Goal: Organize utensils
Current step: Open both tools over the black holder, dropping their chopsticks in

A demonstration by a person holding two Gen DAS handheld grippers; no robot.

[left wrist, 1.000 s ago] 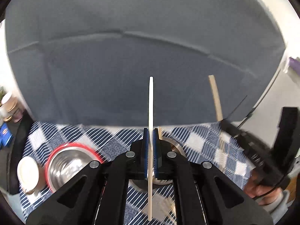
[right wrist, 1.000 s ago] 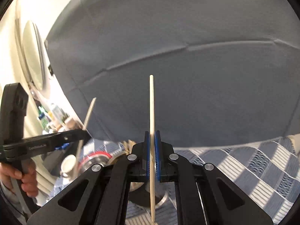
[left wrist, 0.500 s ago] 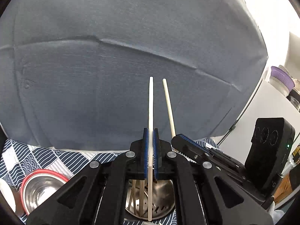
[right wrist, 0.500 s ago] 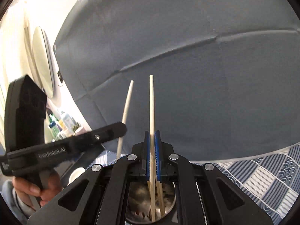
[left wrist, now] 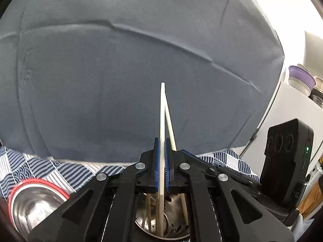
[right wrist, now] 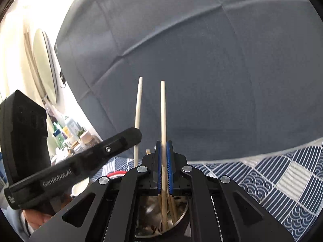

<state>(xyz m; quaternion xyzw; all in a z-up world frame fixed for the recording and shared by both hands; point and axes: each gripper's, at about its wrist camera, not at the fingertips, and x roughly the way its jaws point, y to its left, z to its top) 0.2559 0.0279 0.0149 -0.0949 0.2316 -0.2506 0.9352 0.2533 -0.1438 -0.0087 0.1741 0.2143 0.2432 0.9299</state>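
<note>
My left gripper is shut on a pale chopstick that stands upright, its lower end inside a round steel utensil holder just below the jaws. My right gripper is shut on a second wooden chopstick, also upright with its lower end in the same steel holder. Several more chopsticks stand in the holder. In the left wrist view the right gripper's chopstick leans just right of mine. In the right wrist view the left gripper and its chopstick show at the left.
A steel bowl with a red rim sits at the lower left on the blue-and-white patterned tablecloth. A large grey-blue cushion back fills the background. A hand holds the left gripper's handle. Jars and bottles stand far left.
Both grippers have come down and together, so the two chopsticks now stand side by side with their lower ends in the steel holder. The red-rimmed bowl has slid toward the left edge.
</note>
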